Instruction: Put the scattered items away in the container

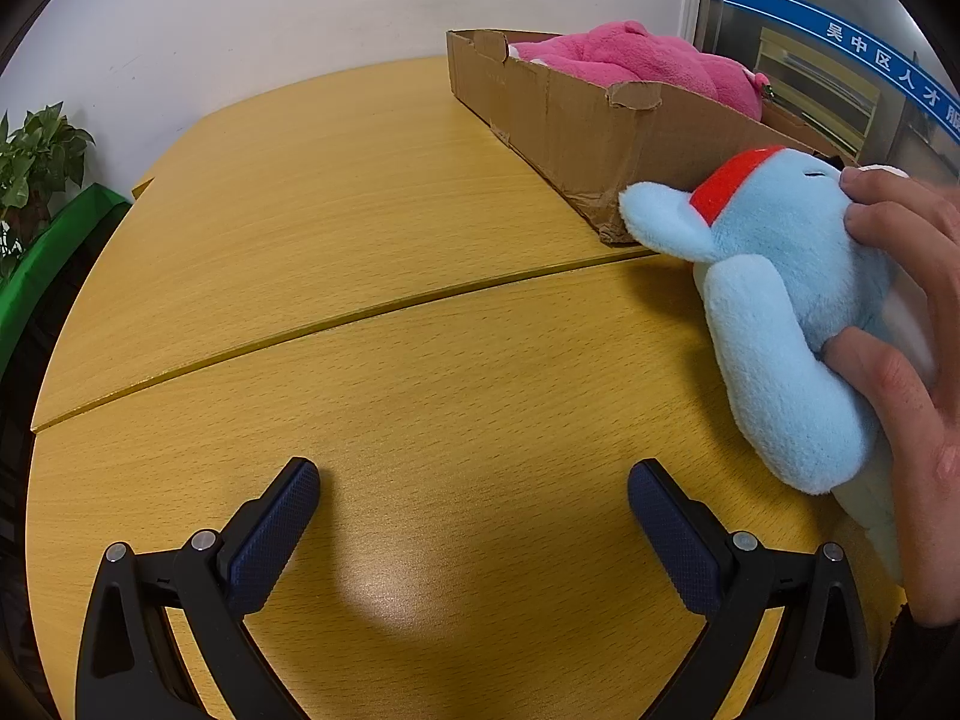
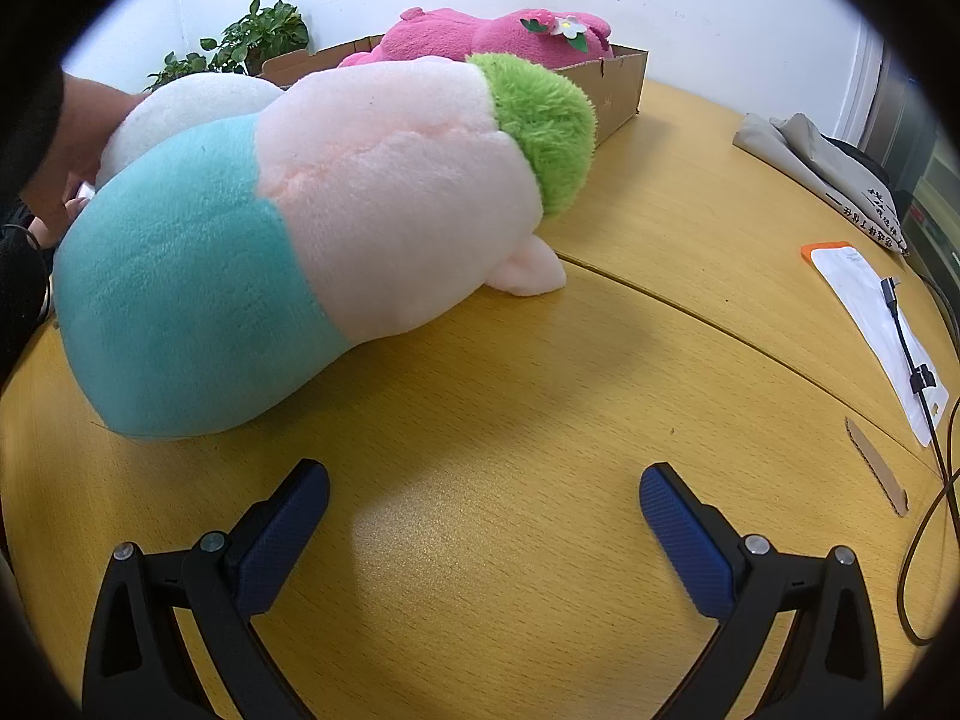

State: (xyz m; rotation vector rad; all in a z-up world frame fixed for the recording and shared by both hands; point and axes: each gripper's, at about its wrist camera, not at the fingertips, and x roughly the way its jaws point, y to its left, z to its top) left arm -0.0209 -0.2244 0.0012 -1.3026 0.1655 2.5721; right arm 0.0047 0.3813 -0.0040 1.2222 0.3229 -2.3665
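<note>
A torn cardboard box stands at the back of the yellow wooden table, with a pink plush inside it. A bare hand holds a light blue plush with a red band on the table, right of my left gripper, which is open and empty. In the right wrist view, a large teal, pale pink and green plush lies on the table in front of the box. The pink plush shows behind it. My right gripper is open and empty, just short of that plush.
A potted plant and a green object sit at the table's left edge. In the right wrist view, a grey bag, a white sheet with an orange edge, a cable and a cardboard strip lie at the right.
</note>
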